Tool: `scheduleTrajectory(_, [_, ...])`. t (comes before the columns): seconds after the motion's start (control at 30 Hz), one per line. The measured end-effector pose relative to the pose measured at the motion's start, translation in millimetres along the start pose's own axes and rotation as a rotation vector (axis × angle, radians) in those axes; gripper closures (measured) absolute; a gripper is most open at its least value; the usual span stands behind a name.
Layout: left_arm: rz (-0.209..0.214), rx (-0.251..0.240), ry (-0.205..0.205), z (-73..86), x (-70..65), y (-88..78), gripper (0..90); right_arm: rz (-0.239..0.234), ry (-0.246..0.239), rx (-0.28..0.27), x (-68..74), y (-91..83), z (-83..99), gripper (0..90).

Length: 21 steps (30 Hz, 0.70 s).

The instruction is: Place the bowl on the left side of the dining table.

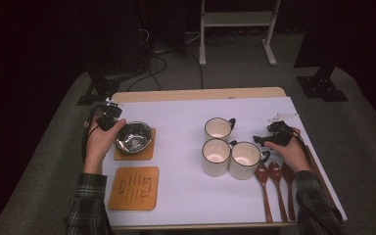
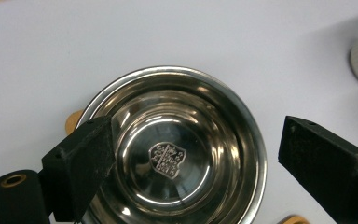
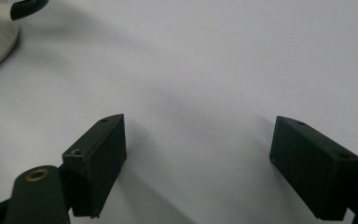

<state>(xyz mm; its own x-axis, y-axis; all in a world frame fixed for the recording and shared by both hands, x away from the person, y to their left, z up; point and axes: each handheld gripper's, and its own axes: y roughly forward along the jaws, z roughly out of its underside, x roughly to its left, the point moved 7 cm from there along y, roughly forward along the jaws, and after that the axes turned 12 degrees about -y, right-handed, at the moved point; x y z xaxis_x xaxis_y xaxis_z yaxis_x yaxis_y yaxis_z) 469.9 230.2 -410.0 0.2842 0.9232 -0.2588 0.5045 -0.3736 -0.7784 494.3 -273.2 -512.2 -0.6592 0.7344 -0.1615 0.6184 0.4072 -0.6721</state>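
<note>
Wooden coaster (image 1: 133, 188), carved with lines, lies bare near the front left corner of the desk (image 1: 186, 112). Three dark wooden spoons (image 1: 276, 188) lie side by side near the front right corner, bowls pointing away from the front edge.

Steel bowl (image 1: 133, 137), shiny and empty, with a small crest stamped in its bottom, sits on a second wooden coaster (image 1: 147, 153) just behind the first, close to the left edge. Left gripper (image 2: 193, 149), held in the person's left hand (image 1: 98, 142), stands at the bowl's left side. From the left gripper view its jaws are spread wide over the bowl, one above the rim, the other clear beyond it; neither presses on the steel.

Three white mugs (image 1: 219, 129) with dark rims and handles stand clustered right of centre, two in front touching, one behind.

Right gripper (image 3: 198, 154), in the right hand (image 1: 290, 152), rests just right of the mugs above the spoon bowls, jaws spread with nothing between them.
</note>
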Motion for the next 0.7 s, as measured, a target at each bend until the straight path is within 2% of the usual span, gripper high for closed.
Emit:
scheduleTrajectory(0.07, [0.025, -0.009, -0.003, 1.0, -4.5, -1.4, 10.0, 0.000, 0.000, 0.000, 0.0, 0.0, 0.0, 17.2])
scheduleTrajectory(0.2, [0.031, -0.013, 0.019, 4.3, -11.4, -3.1, 10.0, 0.000, 0.000, 0.000, 0.0, 0.0, 0.0, 17.2])
scheduleTrajectory(0.3, [0.054, -0.016, 0.025, 6.4, -18.1, -2.9, 10.0, 0.000, 0.000, 0.000, 0.0, 0.0, 0.0, 17.2])
scheduleTrajectory(0.7, [0.069, -0.008, 0.092, 15.7, -43.8, -5.3, 10.0, 0.000, 0.000, 0.001, 0.1, -0.1, 0.0, 17.2])
